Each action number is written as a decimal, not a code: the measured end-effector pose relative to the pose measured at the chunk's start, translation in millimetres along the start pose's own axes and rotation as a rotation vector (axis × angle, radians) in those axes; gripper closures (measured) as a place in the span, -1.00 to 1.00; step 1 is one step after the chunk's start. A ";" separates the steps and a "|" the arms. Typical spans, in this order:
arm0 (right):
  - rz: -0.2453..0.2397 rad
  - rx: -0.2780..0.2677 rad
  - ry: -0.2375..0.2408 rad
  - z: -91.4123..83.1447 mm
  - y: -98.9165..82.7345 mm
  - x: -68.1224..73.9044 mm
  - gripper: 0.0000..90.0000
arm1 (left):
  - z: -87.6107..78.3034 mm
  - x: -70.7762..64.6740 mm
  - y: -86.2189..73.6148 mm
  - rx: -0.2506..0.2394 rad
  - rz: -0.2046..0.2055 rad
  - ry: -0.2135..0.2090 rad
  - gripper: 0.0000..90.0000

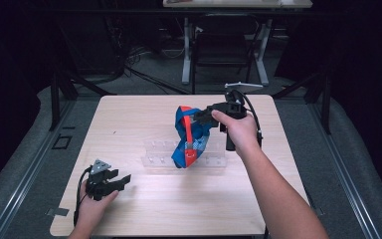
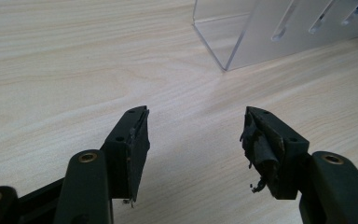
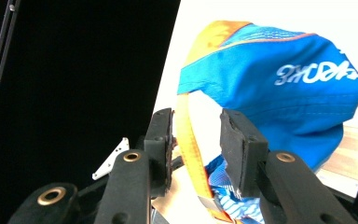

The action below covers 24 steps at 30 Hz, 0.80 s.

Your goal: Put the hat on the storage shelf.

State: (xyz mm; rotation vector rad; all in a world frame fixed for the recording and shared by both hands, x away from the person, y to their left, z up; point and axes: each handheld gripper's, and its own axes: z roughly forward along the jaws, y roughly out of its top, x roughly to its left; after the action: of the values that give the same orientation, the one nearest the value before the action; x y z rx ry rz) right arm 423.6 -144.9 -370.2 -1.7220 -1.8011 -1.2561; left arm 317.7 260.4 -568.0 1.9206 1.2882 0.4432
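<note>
Blue cap [image 3: 279,88] hiding clear rack [image 1: 154,160], strap between parted right hand-held gripper [image 3: 196,140], left hand-held gripper [image 2: 193,140] spread.

White lettering on my blue cap

In my right gripper view, the blue cap [image 3: 279,84] carries one line of white script on its side panel, but it shows upside down and reversed, so I cannot make out the word. In the high view the cap's front shows a small white mark, too small to read.
</note>
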 end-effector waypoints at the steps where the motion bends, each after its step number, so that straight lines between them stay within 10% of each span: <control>1: 0.000 0.003 -0.001 -0.6 -0.1 -0.2 0.43 | -0.2 0.4 0.0 0.002 0.002 0.001 -0.09; 24: -0.077 -0.011 -0.098 -22.3 -10.4 -9.9 0.31 | -0.5 2.0 -0.8 0.000 0.001 0.002 -0.09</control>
State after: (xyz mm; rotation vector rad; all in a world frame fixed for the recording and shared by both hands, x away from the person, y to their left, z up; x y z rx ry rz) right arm 408.9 -166.9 -369.2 -1.7648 -1.9364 -1.2338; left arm 317.8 262.5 -568.5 1.9212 1.2889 0.4450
